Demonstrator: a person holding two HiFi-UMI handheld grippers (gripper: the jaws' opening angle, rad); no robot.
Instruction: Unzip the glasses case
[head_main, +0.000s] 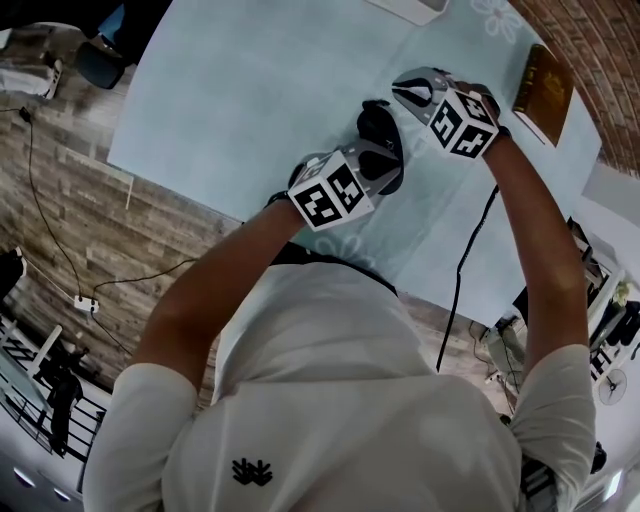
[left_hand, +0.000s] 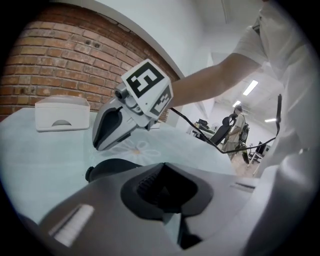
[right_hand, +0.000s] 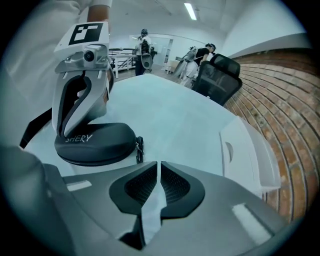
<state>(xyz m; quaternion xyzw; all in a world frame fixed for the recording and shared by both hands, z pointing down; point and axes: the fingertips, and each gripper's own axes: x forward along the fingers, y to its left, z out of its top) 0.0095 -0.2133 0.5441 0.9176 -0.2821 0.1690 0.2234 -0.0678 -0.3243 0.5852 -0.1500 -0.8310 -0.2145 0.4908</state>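
Note:
A black oval glasses case (right_hand: 95, 142) with white print lies on the light blue table (head_main: 250, 90). Its zipper pull (right_hand: 139, 148) hangs at the end that faces my right gripper. My left gripper (right_hand: 67, 131) stands on top of the case with its jaws together, tips pressed on the lid. In the left gripper view its pads (left_hand: 150, 186) meet, and the case (left_hand: 112, 167) shows just beyond them. My right gripper (right_hand: 160, 182) hovers a short way from the zipper end, jaws nearly touching with nothing between them. From the head view the case (head_main: 379, 125) sits between both grippers.
A white box (right_hand: 250, 150) stands on the table to the right of the case, near the brick wall. A brown book (head_main: 545, 92) lies at the table's far right edge. A black cable (head_main: 462, 270) trails off the table edge. Office chairs and people are far behind.

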